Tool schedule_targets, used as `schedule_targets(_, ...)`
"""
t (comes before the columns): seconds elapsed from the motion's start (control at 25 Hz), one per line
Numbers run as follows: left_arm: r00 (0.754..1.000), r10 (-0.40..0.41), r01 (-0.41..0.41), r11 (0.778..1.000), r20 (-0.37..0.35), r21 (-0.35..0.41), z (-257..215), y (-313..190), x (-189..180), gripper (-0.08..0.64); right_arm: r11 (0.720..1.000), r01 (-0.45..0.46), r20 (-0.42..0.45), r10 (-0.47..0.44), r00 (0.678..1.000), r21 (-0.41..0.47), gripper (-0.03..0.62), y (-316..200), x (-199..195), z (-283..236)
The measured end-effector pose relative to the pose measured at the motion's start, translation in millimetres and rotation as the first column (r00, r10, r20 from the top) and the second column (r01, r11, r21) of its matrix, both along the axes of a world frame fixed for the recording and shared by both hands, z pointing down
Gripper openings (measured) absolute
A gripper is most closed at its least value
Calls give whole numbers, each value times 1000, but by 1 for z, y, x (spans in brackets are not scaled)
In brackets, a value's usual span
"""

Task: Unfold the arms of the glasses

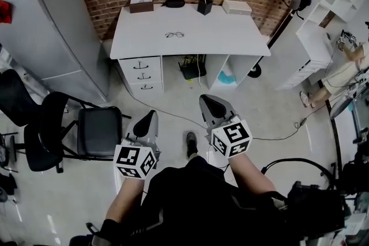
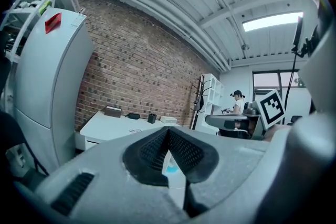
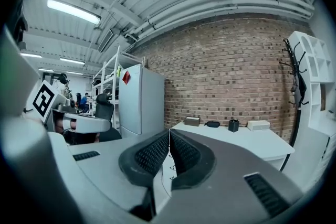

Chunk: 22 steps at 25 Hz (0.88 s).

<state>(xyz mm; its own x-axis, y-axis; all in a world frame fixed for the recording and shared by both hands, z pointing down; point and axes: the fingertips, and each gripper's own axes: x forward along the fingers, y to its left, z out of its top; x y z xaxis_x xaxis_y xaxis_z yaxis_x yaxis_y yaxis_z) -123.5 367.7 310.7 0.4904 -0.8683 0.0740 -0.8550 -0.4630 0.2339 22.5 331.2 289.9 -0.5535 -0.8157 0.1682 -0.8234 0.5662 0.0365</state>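
Nearest of all, a dark-clad body and two forearms are seen at the near edge of the head view, held out over the floor. At their ends the left gripper (image 1: pixel 149 118) and the right gripper (image 1: pixel 210 105) are carried side by side and aimed towards the far wall. In the left gripper view the fingers (image 2: pixel 152 152) are pressed fully together with nothing caught between them. The same is shown for the other pair in the right gripper view.

The glasses (image 1: pixel 174 34) are found far off, lying alone near the middle of the white surface (image 1: pixel 230 37), well apart from both grippers. Whether their arms are folded cannot be made out at this range. Along the far edge of that surface a brown box (image 1: pixel 141 4), a black case (image 1: pixel 173 3), a black cup (image 1: pixel 204 6) and a white box (image 1: pixel 237 7) are lined up.

Nothing of the task is judged to be done: the glasses have not been reached, gripped or opened. The approach, the grasp and the unfolding of both arms are all left.
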Motion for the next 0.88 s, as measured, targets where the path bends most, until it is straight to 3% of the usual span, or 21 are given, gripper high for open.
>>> schedule_targets(0.88,995,-51,58,995,81,-85,6,-215,96,9,995,88,40,-86,996,-50,9,-222,86,12)
